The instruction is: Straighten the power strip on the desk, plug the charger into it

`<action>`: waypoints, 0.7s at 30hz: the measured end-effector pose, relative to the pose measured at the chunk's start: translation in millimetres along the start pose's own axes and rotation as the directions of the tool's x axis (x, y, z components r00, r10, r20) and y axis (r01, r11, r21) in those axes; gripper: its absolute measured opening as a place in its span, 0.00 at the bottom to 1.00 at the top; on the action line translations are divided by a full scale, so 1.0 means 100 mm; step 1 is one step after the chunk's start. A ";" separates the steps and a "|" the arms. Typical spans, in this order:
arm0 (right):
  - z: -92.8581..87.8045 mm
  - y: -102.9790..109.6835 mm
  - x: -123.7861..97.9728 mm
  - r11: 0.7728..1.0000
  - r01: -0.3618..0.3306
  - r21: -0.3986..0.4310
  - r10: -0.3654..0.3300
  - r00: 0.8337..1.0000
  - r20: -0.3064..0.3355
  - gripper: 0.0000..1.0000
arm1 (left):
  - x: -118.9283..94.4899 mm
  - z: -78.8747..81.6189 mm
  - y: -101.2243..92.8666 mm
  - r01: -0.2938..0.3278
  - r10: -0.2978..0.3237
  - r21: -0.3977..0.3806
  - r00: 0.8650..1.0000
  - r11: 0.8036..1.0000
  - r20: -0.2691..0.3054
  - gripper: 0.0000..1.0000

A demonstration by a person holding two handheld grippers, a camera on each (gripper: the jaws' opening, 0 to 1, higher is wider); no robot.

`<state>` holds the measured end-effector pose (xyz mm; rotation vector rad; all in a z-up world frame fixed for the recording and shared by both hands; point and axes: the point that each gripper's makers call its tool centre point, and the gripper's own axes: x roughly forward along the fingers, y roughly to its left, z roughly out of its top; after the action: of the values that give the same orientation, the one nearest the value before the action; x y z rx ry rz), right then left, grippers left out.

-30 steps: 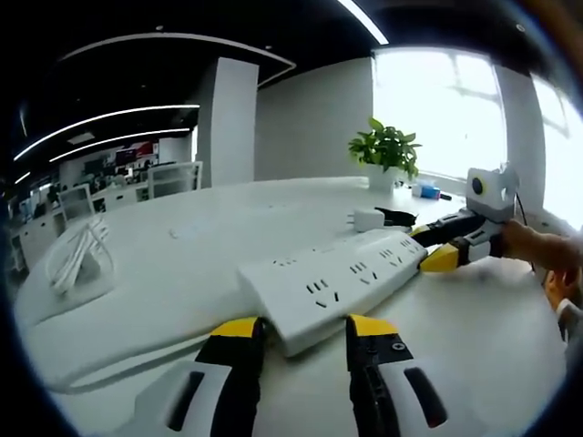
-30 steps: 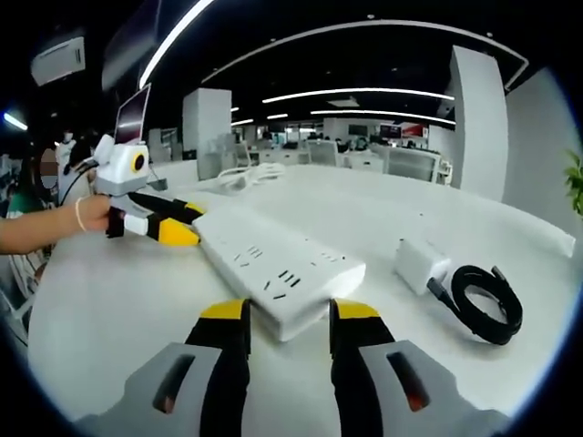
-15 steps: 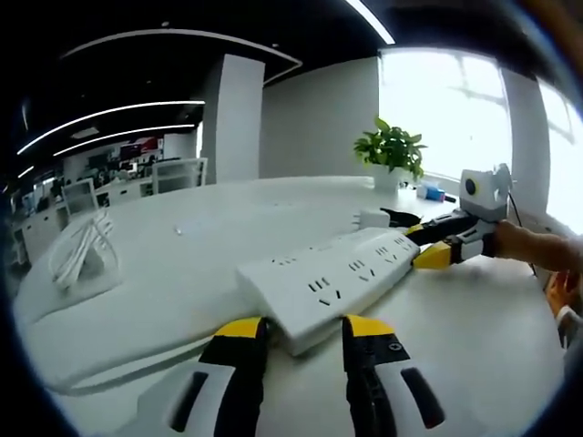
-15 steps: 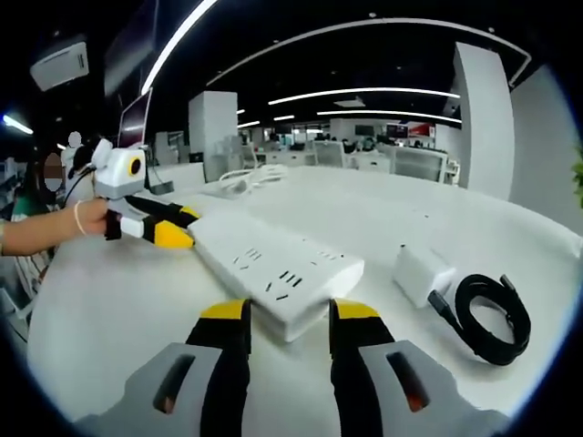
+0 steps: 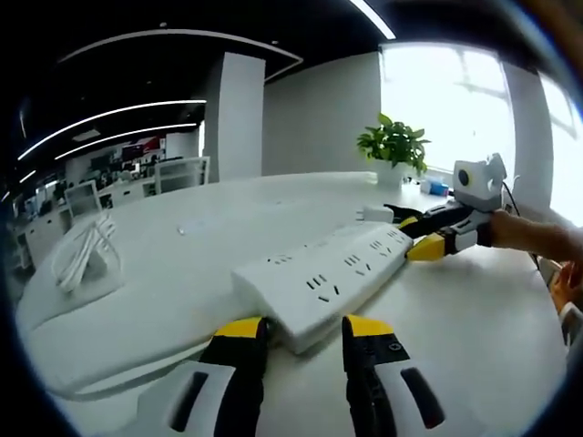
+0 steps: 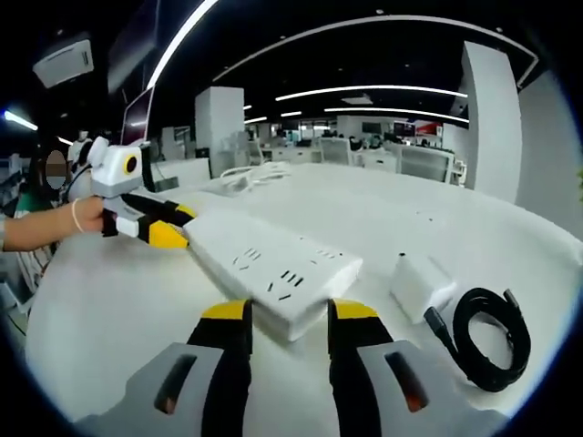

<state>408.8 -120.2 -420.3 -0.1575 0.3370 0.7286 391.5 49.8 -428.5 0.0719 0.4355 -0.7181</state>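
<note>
- A white power strip [image 5: 319, 282] lies on a broad white surface [image 5: 164, 273] in an open office, with one gripper at each of its ends; in the left gripper view the near end sits just ahead of the left gripper [image 5: 302, 330], at about 12 o'clock from the yellow tips.
- The left gripper's jaws stand parted, a gap between the tips, and hold nothing; the strip's end rests just beyond them, and whether the tips touch it cannot be told.
- The right gripper [image 6: 290, 314] mirrors this in its own view: jaws parted, empty, the strip's other end [image 6: 273, 273] directly ahead at 12 o'clock.
- Over the last second the strip has swung slightly in both views, its far end drifting toward 1 o'clock in the left gripper view as the right gripper [image 5: 421, 238], held by a person's hand [image 5: 537, 238], stays against that end. Part of the shift may be camera motion.
- That reads as the straightening step under way, the two grippers nudging the strip into line, not yet finished.
- The white charger [image 6: 421, 284] lies flat on the surface at 2 o'clock in the right gripper view, near the strip but apart from it, its black coiled cable [image 6: 483, 337] beside it. It remains untouched and unplugged.
- A loose white cord bundle [image 5: 82, 255] rests at 9 o'clock in the left gripper view, and a potted plant [image 5: 393, 150] stands by the window.
</note>
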 end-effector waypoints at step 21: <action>0.03 -0.08 0.09 1.000 -0.006 0.011 0.006 1.000 0.005 0.29 | 0.04 0.01 0.07 -0.016 0.016 -0.007 1.000 1.000 -0.005 0.31</action>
<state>421.3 -120.1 -420.9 -0.1445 0.3365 0.7328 399.1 52.2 -429.4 0.0709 0.4419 -0.7006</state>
